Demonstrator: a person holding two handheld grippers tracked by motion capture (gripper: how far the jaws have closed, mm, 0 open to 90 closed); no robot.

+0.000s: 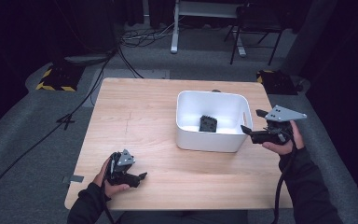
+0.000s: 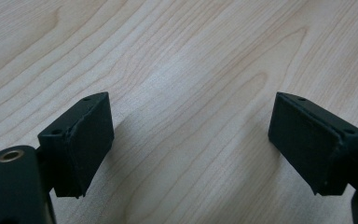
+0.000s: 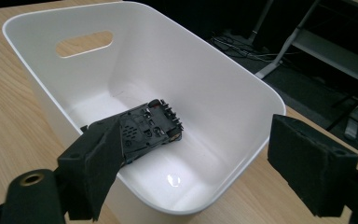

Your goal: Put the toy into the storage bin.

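Bin: white plastic bin with rounded corners and a slot handle [image 1: 213,135] stands on the light wooden desk [image 1: 135,130], right of centre.
Part: small black plastic component with ribs and pins [image 3: 148,127] lies flat on the bin floor, apart from every wall; in the high view it shows as a dark square [image 1: 208,123].
Right gripper: right gripper [image 1: 252,123] hangs just outside the bin's right wall, pointing left across the rim; its jaws stand apart with nothing between them.
Left gripper: left gripper [image 1: 142,176] rests low over bare desk at the near left, well apart from the bin; its jaws are spread wide and empty, wood grain between the pads [image 2: 81,144].
Step in hand: judged as reaching into the bin for the part.
Doing it well: lift the jaws clear of the rim first, then come down steeply so one pad lands each side of the part's narrow edges.
Caution: a shallow approach likely pushes the part along the smooth floor or tips the light bin.
Support: the idle hand could steady the bin's near wall.
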